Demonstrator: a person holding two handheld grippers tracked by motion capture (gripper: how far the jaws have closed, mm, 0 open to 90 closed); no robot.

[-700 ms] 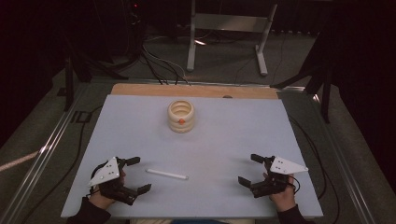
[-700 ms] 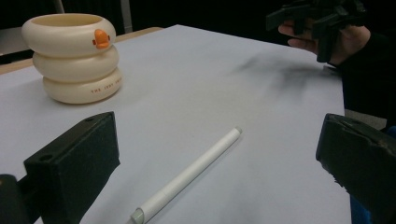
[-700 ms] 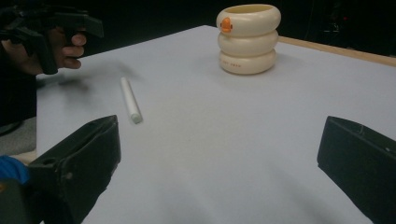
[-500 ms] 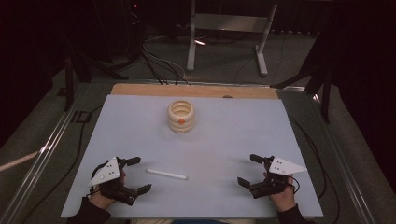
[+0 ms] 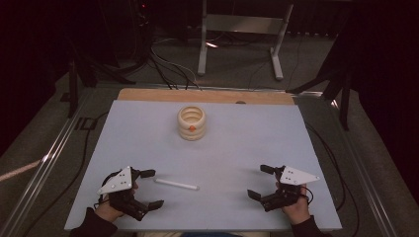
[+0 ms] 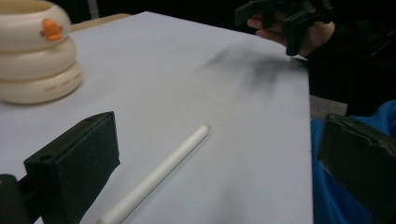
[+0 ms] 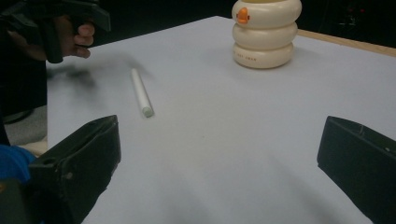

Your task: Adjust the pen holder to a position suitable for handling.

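White stick lies between two claws.
Left claw and right claw both gape empty above the surface.

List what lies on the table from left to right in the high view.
left gripper → white stick → cream ringed holder → right gripper, all on the pale table.

I see a pale lilac-grey bench with a tan wooden strip along its 12 o'clock edge. The stick is plain white. The ringed holder is cream with a small orange mark. Each hand-held gripper, left and right, is black with a light grey plate.
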